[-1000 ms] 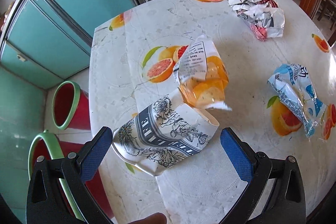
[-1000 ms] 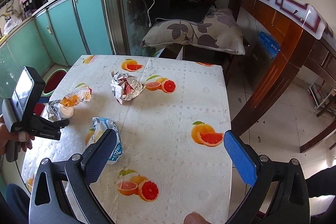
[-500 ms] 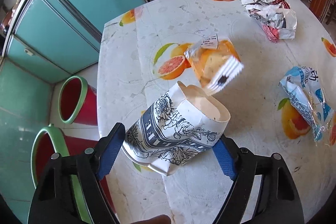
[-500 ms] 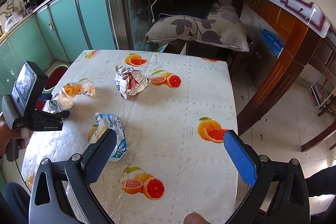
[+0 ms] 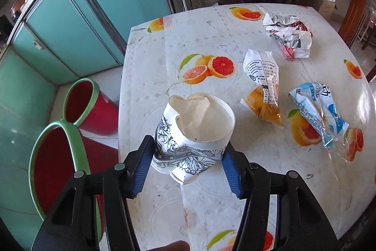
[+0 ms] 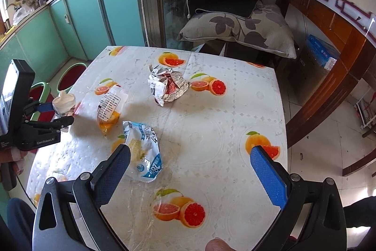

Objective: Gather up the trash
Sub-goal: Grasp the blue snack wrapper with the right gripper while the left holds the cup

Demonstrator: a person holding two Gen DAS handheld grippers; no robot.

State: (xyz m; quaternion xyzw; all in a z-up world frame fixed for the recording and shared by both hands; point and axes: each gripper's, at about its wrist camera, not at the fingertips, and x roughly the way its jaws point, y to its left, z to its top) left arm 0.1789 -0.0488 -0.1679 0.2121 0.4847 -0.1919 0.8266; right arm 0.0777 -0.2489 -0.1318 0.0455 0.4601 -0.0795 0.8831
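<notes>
L tool [image 5: 186,169] just closed, pinching crumpled paper cup [image 5: 193,133]; R tool [image 6: 190,171] spread, empty. We risk cup slipping: walls buckle.

Cup [image 5: 195,131]: paper, matt, creased, printed outside, plain cream inside. Tablecloth [image 5: 211,199]: glossy plastic film over a printed, embossed sheet. Orange bag [image 5: 263,86] and blue bag [image 5: 317,109]: thin shiny plastic, part clear. Foil wrapper [image 5: 289,39]: crumpled, silvery. Bins [image 5: 58,168]: smooth plastic. Pads [image 5: 141,166]: blue, ribbed. Cushion [image 6: 239,29]: cloth.
</notes>
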